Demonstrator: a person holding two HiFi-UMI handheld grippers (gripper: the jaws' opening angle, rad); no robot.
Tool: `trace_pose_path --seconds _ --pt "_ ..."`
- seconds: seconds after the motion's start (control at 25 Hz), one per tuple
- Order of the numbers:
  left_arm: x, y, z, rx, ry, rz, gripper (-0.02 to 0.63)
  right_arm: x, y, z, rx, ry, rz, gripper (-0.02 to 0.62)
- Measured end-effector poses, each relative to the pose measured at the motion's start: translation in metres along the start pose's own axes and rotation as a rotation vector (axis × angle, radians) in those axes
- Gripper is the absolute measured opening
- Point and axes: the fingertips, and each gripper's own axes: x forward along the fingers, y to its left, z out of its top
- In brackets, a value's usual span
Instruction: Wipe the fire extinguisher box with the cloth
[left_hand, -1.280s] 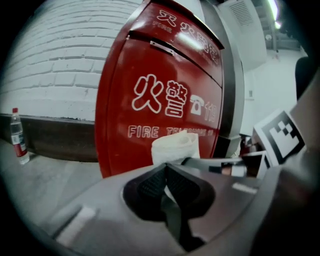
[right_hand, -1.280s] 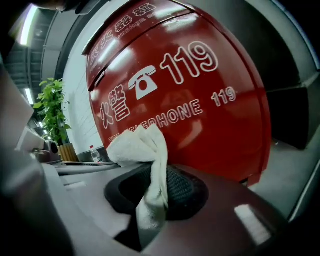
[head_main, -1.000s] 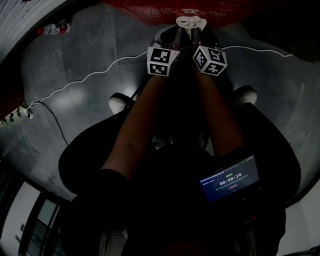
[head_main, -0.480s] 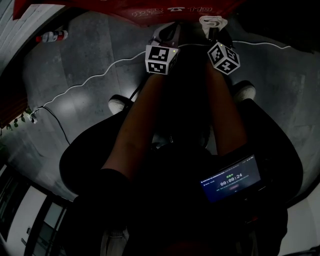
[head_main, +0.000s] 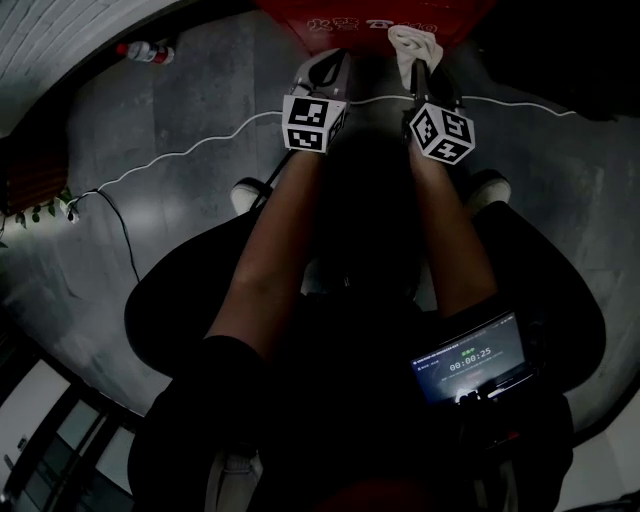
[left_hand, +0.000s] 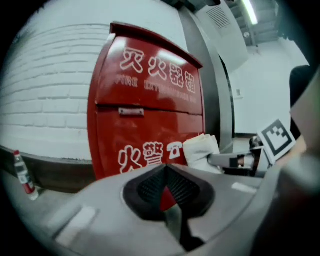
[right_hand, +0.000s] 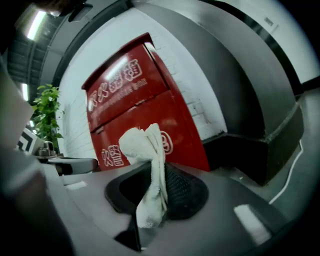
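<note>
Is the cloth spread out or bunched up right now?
Bunched: the cloth is pinched between the jaws of the right gripper, with its wadded folds sticking out beyond them.

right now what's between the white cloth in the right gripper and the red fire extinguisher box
Nothing shows there: in the right gripper view the white cloth faces the red metal box directly.

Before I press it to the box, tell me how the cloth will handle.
Probably floppy: the cloth sags in soft folds from the right claw, which is shut on it. Likely light, since that pinch alone holds it up. Pushed on the box, it should bunch and flatten, not stay stiff.
</note>
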Motion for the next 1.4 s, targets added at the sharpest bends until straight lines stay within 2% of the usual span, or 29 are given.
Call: trace_pose_path --seconds 0.28,0.52,0.64,0.76,0.96,1.04,1.16,1.24,1.4 --pt "-0.084 0.046 0.092 0.013 -0.149 0.125 0.0 -0.025 0.114 0.076 -0.137 -0.087 0.222 0.081" --pt "-0.157 0.097 0.187 -0.024 -0.35 0.266 0.0 -0.053 0.18 0.171 -0.205 -0.18 0.33 0.081" --pt "-0.185 0.097 0.226 -0.031 -0.412 0.296 0.0 -0.071 0.198 0.21 -0.231 -0.206 0.354 0.081" --pt "-0.197 0.086 0.264 -0.012 -0.433 0.286 0.0 -0.083 0.216 0.245 -0.258 -0.224 0.374 0.081" --pt "-0.218 0.054 0.302 0.018 -0.441 0.26 0.0 -0.107 0.246 0.274 -0.3 -0.234 0.398 0.081" --pt "-0.219 0.043 0.317 0.062 -0.418 0.249 0.0 -0.112 0.254 0.29 -0.323 -0.241 0.407 0.081" --pt "-0.224 0.025 0.36 0.199 -0.381 0.211 0.0 -0.121 0.261 0.32 -0.362 -0.264 0.413 0.081" --pt "-0.234 0.012 0.391 0.271 -0.385 0.177 0.0 -0.129 0.262 0.34 -0.388 -0.284 0.411 0.081" --pt "-0.252 -0.016 0.423 0.268 -0.425 0.098 0.0 -0.152 0.27 0.362 -0.449 -0.279 0.445 0.081"
